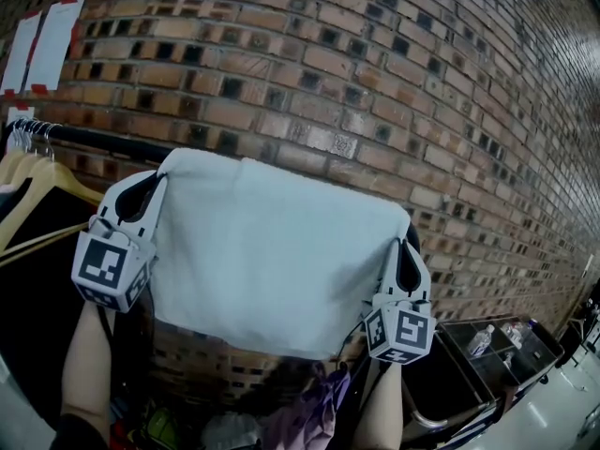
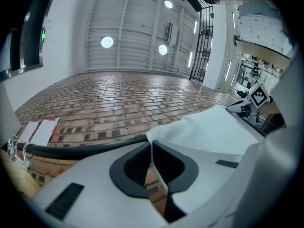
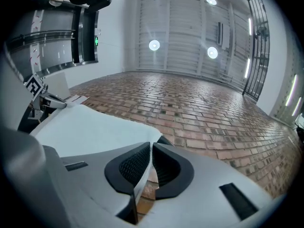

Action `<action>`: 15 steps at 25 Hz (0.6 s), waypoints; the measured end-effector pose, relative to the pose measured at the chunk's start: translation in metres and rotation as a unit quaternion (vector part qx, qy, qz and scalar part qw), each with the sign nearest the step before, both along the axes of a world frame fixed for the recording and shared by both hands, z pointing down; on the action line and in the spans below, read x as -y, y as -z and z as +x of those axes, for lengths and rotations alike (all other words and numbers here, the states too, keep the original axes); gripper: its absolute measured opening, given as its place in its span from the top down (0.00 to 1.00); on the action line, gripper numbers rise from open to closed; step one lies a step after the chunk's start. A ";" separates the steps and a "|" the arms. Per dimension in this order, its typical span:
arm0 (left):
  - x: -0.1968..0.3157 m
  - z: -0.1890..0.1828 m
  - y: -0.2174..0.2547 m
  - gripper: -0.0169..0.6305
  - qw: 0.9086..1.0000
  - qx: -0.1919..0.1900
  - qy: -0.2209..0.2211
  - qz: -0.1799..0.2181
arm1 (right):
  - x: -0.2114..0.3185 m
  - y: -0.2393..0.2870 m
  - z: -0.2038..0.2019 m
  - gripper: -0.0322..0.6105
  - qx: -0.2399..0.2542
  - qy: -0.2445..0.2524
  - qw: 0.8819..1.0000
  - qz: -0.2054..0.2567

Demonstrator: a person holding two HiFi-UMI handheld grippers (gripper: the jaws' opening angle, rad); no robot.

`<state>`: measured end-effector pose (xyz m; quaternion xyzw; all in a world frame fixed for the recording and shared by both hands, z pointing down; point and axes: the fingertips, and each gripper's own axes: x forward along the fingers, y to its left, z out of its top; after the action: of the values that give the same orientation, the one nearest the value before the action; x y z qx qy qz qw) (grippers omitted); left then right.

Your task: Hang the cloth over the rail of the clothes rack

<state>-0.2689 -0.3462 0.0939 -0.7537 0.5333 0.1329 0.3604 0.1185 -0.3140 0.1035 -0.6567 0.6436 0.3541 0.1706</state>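
Risk: if the cloth is released with too little fabric behind the rail, the front weight is probably going to drag it off. A slipping corner pinch would cause a lopsided drop.

The left gripper is pinching the cloth's upper left corner, jaws pressed together on the fabric. The right gripper is pinching the upper right corner likewise.

The cloth is hanging spread between them at rail height, right of the hangers. Whether its top edge is already crossing the rail is unclear.
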 end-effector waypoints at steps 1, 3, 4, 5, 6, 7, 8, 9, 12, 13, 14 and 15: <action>-0.004 -0.001 -0.001 0.92 1.000 0.000 -0.002 0.002 | -0.002 0.000 -0.001 0.90 -0.001 -0.003 1.000 0.003; -0.014 -0.002 -0.003 0.92 1.000 -0.001 -0.007 0.009 | -0.007 -0.001 -0.002 0.90 0.000 -0.008 1.000 0.010; -0.019 -0.003 -0.005 0.92 1.000 -0.004 -0.009 0.012 | -0.010 -0.002 -0.002 0.90 0.002 -0.010 1.000 0.014; -0.024 -0.004 -0.006 0.92 1.000 -0.008 -0.011 0.015 | -0.013 -0.003 -0.002 0.90 0.003 -0.010 1.000 0.017; -0.027 -0.005 -0.008 0.92 1.000 -0.012 -0.013 0.017 | -0.015 -0.004 -0.003 0.91 0.004 -0.009 1.000 0.020; -0.030 -0.006 -0.011 0.92 1.000 -0.015 -0.014 0.017 | -0.016 -0.005 -0.003 0.91 0.006 -0.007 1.000 0.022; -0.030 -0.007 -0.013 0.92 1.000 -0.019 -0.014 0.015 | -0.017 -0.006 -0.004 0.91 0.007 -0.005 1.000 0.023; -0.030 -0.007 -0.016 0.92 1.000 -0.021 -0.015 0.013 | -0.017 -0.007 -0.004 0.91 0.008 -0.004 1.000 0.022; -0.027 -0.008 -0.024 0.92 1.000 -0.024 -0.013 0.005 | -0.015 -0.011 -0.005 0.91 0.012 0.000 1.000 0.020; -0.025 -0.008 -0.026 0.92 1.000 -0.023 -0.011 0.003 | -0.015 -0.012 -0.006 0.91 0.012 0.002 1.000 0.020; -0.025 -0.007 -0.028 0.92 1.000 -0.023 -0.009 0.002 | -0.015 -0.014 -0.006 0.91 0.012 0.004 1.000 0.020; -0.024 -0.007 -0.028 0.92 1.000 -0.024 -0.007 0.003 | -0.016 -0.014 -0.007 0.91 0.012 0.006 1.000 0.021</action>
<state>-0.2760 -0.3219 0.1220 -0.7531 0.5359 0.1552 0.3487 0.1119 -0.2985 0.1180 -0.6532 0.6380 0.3584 0.1945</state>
